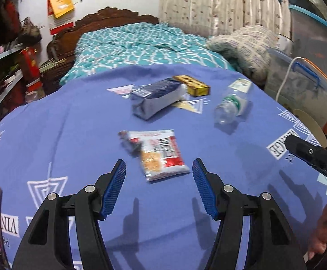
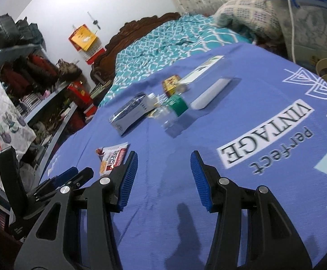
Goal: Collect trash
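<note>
Blue cloth (image 1: 51, 135) over the bench, trash strewn mid-surface. Largest: dark carton (image 1: 156, 100) on its side, touching a yellow box (image 1: 192, 84) behind it. Clear bottle (image 1: 232, 103) lies right of the carton, green label. Smallest, nearest: snack wrapper (image 1: 159, 153), flat, long axis running roughly away from the left tool (image 1: 159, 189).

Wrapper sits just ahead of the left tool, roughly centred between its jaws. Jaws apart, nothing held. Right tool (image 2: 164, 180) also apart and empty; the wrapper lies off to its left, so the left hand is likely nearer.
</note>
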A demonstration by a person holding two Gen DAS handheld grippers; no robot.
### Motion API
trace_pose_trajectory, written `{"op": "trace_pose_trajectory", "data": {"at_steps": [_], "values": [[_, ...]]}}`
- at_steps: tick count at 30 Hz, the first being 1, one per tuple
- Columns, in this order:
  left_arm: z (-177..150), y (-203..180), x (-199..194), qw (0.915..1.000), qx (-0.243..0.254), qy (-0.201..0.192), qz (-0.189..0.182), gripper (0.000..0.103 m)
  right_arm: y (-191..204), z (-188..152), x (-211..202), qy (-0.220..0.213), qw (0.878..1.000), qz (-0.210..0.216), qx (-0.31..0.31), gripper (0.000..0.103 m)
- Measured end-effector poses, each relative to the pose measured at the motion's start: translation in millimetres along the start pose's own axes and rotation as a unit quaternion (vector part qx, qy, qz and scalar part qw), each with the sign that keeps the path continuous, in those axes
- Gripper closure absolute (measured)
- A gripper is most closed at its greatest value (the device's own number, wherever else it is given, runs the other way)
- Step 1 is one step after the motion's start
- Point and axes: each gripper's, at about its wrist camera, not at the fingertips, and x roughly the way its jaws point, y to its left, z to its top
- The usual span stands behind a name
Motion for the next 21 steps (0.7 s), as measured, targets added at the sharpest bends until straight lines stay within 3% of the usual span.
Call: {"op": "trace_pose_trajectory", "data": {"at_steps": [7,21], "values": [[-8.2,24.4,4.0,0.9995,-0.016,0.007,0.028,0.044,11.9,-8.6,13.7,0.018,1.0,0.001,-0.014,0.051],[-9.3,26.6,-3.2,0.9998,-0.015,-0.016,0.0,0.038,13.0,-20.6,18.2,0.012,1.0,-0.004,-0.015,0.046]]}}
